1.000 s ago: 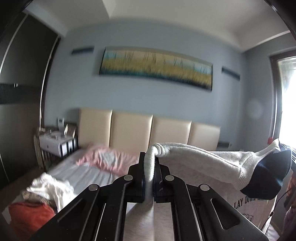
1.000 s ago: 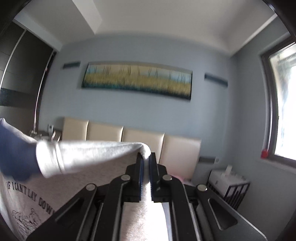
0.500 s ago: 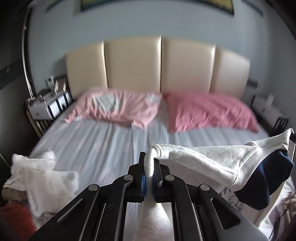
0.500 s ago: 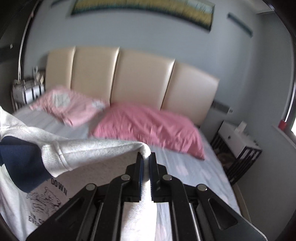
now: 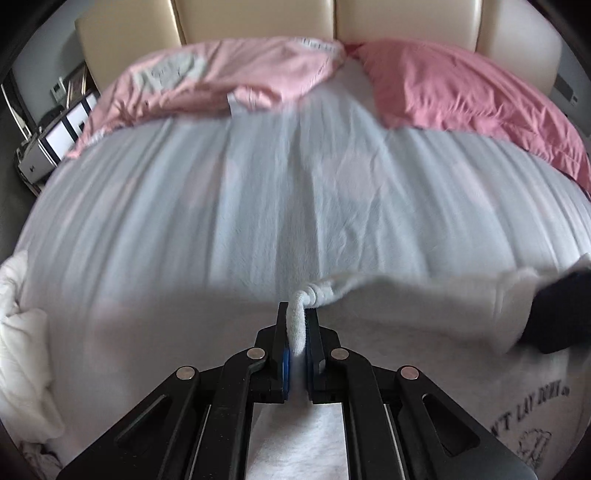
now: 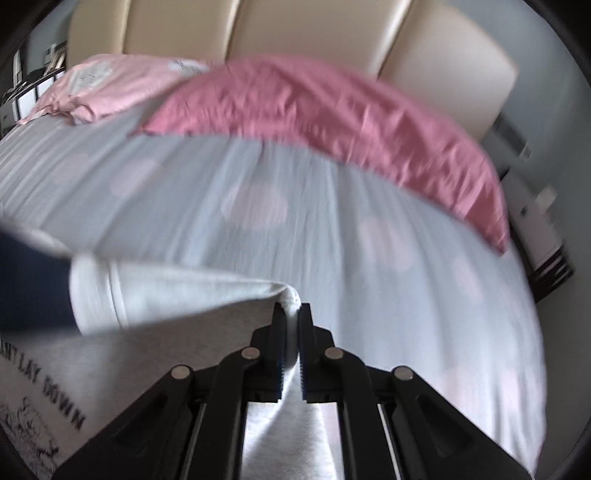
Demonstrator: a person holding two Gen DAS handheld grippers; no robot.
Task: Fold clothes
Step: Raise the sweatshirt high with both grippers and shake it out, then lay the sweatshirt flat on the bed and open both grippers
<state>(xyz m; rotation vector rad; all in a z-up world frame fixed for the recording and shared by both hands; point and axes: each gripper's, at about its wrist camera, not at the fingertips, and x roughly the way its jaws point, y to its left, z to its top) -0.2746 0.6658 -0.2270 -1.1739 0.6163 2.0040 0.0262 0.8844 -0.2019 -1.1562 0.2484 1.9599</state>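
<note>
I hold a light grey sweatshirt (image 5: 424, 302) with black printed lettering and a navy collar lining (image 5: 554, 317) stretched between both grippers, low over the bed. My left gripper (image 5: 297, 325) is shut on its one shoulder edge. My right gripper (image 6: 291, 321) is shut on the other shoulder edge of the sweatshirt (image 6: 177, 295). The navy lining (image 6: 29, 280) shows at the left of the right wrist view. The garment's body hangs below the fingers and is mostly hidden.
The bed (image 5: 258, 192) has a pale grey sheet with faint pink spots. Two pink pillows (image 5: 236, 74) (image 5: 461, 88) lie by the beige padded headboard (image 6: 295, 33). A pile of white clothes (image 5: 22, 339) lies at the bed's left edge. Nightstands (image 5: 55, 129) (image 6: 543, 236) flank the bed.
Both grippers have tipped forward and down with the sweatshirt. The view went from the wall and painting to the bed surface, which is now close below.
</note>
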